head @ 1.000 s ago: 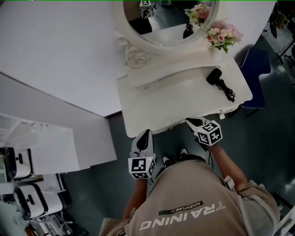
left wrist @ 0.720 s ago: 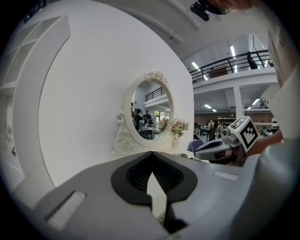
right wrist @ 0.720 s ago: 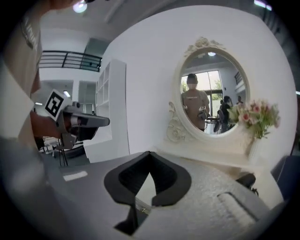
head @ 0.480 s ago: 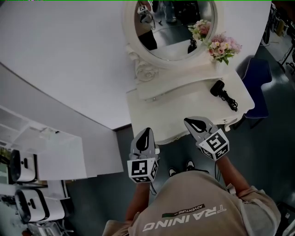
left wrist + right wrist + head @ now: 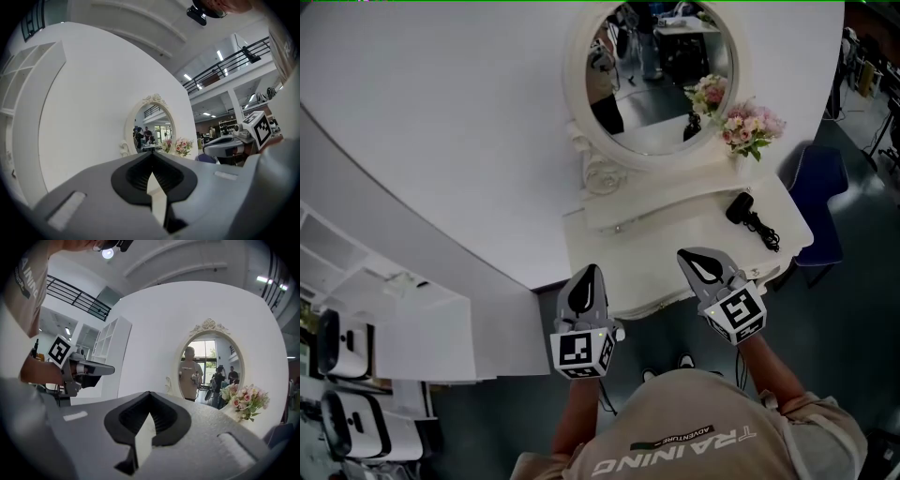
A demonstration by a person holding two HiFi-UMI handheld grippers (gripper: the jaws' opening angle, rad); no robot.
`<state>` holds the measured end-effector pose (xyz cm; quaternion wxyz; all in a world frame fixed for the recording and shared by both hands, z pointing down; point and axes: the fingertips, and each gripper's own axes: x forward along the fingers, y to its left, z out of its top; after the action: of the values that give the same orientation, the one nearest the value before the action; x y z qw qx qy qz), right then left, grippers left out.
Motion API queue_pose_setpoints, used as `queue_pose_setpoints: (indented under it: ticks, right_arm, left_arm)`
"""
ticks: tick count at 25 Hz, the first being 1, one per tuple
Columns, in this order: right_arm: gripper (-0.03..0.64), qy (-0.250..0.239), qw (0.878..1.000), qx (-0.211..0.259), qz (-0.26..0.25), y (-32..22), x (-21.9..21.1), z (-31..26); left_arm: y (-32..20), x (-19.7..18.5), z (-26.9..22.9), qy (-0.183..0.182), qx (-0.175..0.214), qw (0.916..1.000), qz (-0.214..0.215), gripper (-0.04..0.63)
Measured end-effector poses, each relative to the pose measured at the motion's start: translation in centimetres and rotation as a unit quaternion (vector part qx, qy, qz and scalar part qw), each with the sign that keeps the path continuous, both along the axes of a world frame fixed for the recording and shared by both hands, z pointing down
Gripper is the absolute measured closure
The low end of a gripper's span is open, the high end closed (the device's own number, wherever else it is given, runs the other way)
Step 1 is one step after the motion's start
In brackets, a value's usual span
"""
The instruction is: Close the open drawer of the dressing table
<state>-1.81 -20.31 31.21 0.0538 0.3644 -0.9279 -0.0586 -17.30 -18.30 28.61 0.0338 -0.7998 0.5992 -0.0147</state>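
The white dressing table point(image 5: 666, 258) stands against a curved white wall, with an oval mirror point(image 5: 661, 75) above it. A small drawer front with a knob point(image 5: 619, 228) sits in the raised shelf on its top. No drawer under the top shows from above. My left gripper point(image 5: 589, 272) hangs just off the table's front left corner, shut and empty. Over the front edge, further right, my right gripper point(image 5: 686, 255) is also shut and empty. From the left gripper point(image 5: 151, 157) the mirror point(image 5: 152, 126) lies straight ahead. The right gripper point(image 5: 149, 397) points left of the mirror point(image 5: 208, 366).
Pink flowers point(image 5: 748, 127) stand at the table's back right, and a black hair dryer point(image 5: 741, 208) with its cord lies on the right of the top. A blue chair point(image 5: 820, 187) is beyond the right end. White shelving point(image 5: 403, 328) stands at the left.
The head view has tilted up, so more of the mirror shows and the table sits lower in frame. Both grippers stay shut near the table's front edge.
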Motion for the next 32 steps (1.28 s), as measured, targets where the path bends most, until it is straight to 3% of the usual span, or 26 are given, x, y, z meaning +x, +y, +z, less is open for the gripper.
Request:
queue_pose_setpoints:
  ticks: [12, 21, 32]
  right_arm:
    - [0.615, -0.031, 0.999, -0.015, 0.009, 0.8, 1.2, 0.0]
    - [0.615, -0.02, 0.999, -0.025, 0.008, 1.0, 1.3, 1.1]
    - [0.615, -0.002, 1.0, -0.023, 0.005, 0.7, 1.2, 1.3]
  left_arm:
    - [0.8, 0.3, 1.1, 0.0, -0.012, 0.9999, 0.006, 0.577]
    - [1.3, 1.3, 3.1, 0.008, -0.038, 0.999, 0.024, 0.577]
    - [0.8, -0.1, 3.7, 0.029, -0.049, 0.9982, 0.015, 0.577]
